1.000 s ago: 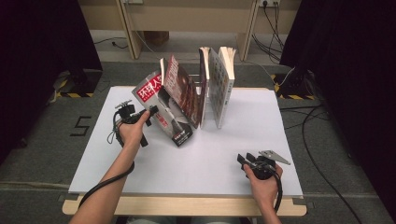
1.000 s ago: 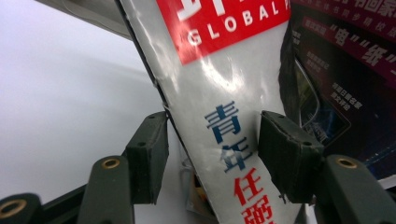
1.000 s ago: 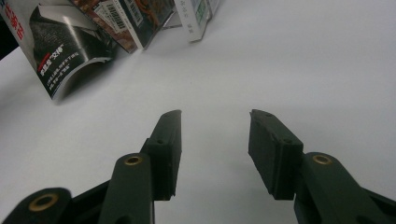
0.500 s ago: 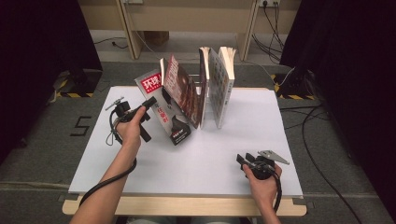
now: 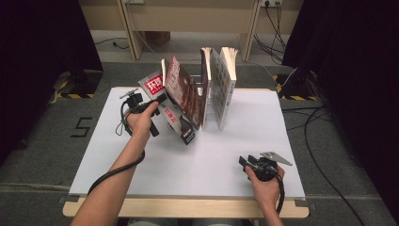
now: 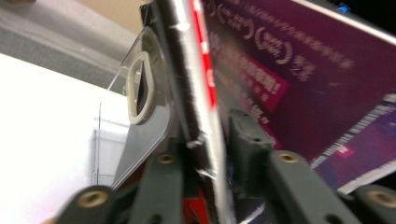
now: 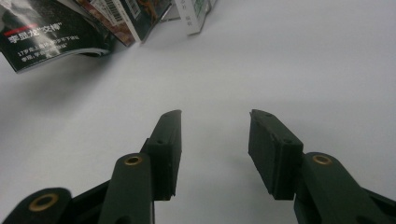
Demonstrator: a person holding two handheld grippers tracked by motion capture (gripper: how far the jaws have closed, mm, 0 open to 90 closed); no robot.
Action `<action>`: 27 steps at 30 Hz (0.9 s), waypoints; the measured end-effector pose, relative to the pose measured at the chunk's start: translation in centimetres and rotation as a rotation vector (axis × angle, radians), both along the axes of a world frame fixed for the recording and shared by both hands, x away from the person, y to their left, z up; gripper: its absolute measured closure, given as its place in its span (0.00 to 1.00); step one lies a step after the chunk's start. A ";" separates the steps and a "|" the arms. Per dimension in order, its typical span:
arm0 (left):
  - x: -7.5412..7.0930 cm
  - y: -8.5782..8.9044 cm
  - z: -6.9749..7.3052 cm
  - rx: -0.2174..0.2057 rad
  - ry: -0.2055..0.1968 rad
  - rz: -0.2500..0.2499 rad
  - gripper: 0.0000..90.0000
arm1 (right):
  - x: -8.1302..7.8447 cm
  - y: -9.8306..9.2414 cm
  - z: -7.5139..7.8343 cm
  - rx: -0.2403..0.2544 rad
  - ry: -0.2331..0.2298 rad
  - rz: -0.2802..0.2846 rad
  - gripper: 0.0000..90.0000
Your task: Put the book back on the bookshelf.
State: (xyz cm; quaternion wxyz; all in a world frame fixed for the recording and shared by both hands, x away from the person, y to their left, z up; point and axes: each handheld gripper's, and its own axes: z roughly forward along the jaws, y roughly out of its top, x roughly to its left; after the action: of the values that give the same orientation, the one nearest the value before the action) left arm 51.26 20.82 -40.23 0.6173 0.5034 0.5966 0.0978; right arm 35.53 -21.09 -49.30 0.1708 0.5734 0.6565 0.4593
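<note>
Three magazines [image 5: 214,87] stand in clear bookend [image 6: 140,112].

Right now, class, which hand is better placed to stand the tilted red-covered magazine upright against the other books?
Left. The left tool is already clamped on the tilted red-covered magazine, beside the upright books. The right tool sits open and empty near the white table's front edge.
</note>
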 end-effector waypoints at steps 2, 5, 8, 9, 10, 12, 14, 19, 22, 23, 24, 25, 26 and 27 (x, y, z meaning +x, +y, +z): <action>0.1 -0.1 0.6 0.008 0.001 -0.009 0.95 | 0.0 0.0 -0.1 -0.003 0.008 0.003 0.61; -0.2 -0.4 1.6 0.087 -0.029 -0.012 0.96 | 0.0 0.0 -0.1 -0.003 0.013 0.004 0.61; -1.4 -1.1 3.5 0.182 -0.118 -0.013 0.96 | 0.0 0.0 -0.1 -0.002 0.015 0.004 0.61; -1.4 -1.1 3.5 0.182 -0.118 -0.013 0.96 | 0.0 0.0 -0.1 -0.002 0.015 0.004 0.61; -1.8 -1.4 4.1 0.219 -0.156 -0.008 0.96 | 0.0 0.0 -0.1 -0.003 0.015 0.005 0.61; -2.6 -1.9 5.4 0.310 -0.244 0.014 0.96 | 0.0 0.0 -0.1 0.004 0.021 0.002 0.61; -2.8 -2.1 6.3 0.353 -0.306 0.022 0.96 | 0.0 0.0 -0.1 -0.003 0.014 0.006 0.61; -2.2 -2.1 7.6 0.381 -0.399 0.054 0.96 | 0.1 0.1 -0.2 -0.003 0.015 0.008 0.61; -1.4 -1.9 7.3 0.405 -0.410 0.081 0.96 | 0.0 0.1 -0.1 -0.006 0.011 0.010 0.61; -1.4 -1.9 7.3 0.405 -0.410 0.081 0.96 | 0.0 0.1 -0.1 -0.006 0.011 0.010 0.61; -1.2 -1.8 6.8 0.428 -0.411 0.099 0.96 | 0.0 0.0 -0.1 -0.001 0.011 0.006 0.61; -1.2 -1.8 6.8 0.428 -0.411 0.099 0.96 | 0.0 0.0 -0.1 -0.001 0.011 0.006 0.61; -1.1 -1.8 5.8 0.450 -0.406 0.106 0.96 | 0.0 -0.1 -0.1 0.000 0.011 0.005 0.61; -1.1 -1.8 5.8 0.450 -0.406 0.106 0.96 | 0.0 -0.1 -0.1 0.000 0.011 0.005 0.61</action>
State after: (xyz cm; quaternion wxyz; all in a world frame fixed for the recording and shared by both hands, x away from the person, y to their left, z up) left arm 50.12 19.04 -34.43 0.5911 0.5657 0.4499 0.3580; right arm 35.57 -21.19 -49.42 0.1663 0.5743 0.6589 0.4565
